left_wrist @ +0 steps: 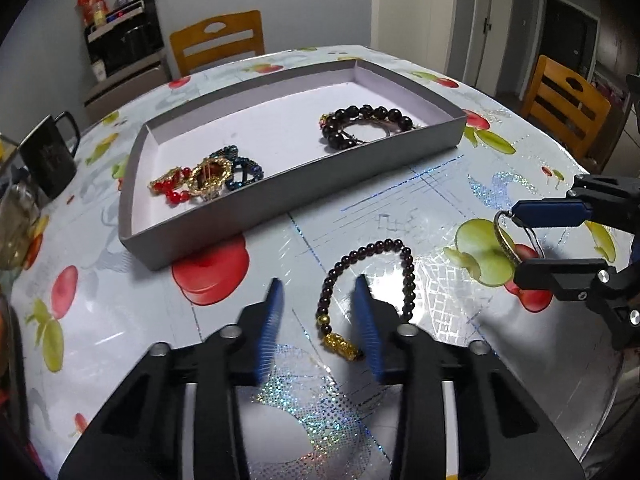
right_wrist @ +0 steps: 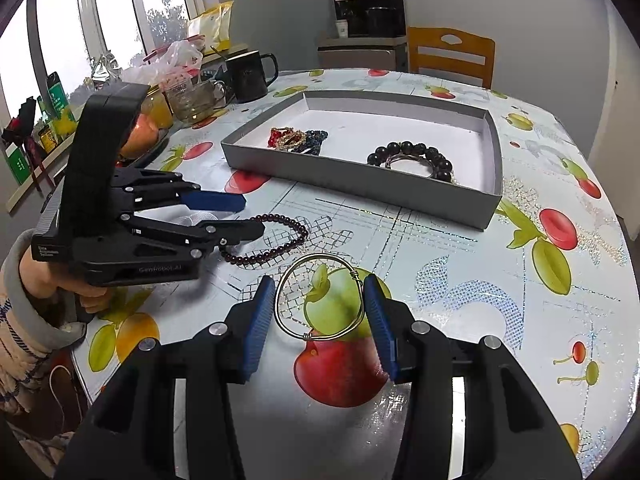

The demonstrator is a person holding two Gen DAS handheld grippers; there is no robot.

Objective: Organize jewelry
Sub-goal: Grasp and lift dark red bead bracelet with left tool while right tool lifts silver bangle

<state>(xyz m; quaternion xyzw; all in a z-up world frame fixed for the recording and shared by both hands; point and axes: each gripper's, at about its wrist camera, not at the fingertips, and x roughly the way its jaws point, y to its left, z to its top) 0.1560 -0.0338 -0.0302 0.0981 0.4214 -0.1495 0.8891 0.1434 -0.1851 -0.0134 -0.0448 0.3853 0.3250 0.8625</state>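
A dark red bead bracelet with a gold charm lies on the table; its near side sits between the fingers of my open left gripper, which also shows in the right wrist view beside the beads. A thin metal wire bangle lies on the table between the fingers of my open right gripper; the bangle and the right gripper show at the right in the left wrist view. The grey tray holds red, gold and blue pieces and a big dark bead bracelet.
A black mug stands left of the tray, with glass jars, bags and fruit along the windowsill side. Wooden chairs stand at the far side and at the right. The table edge curves close at the right.
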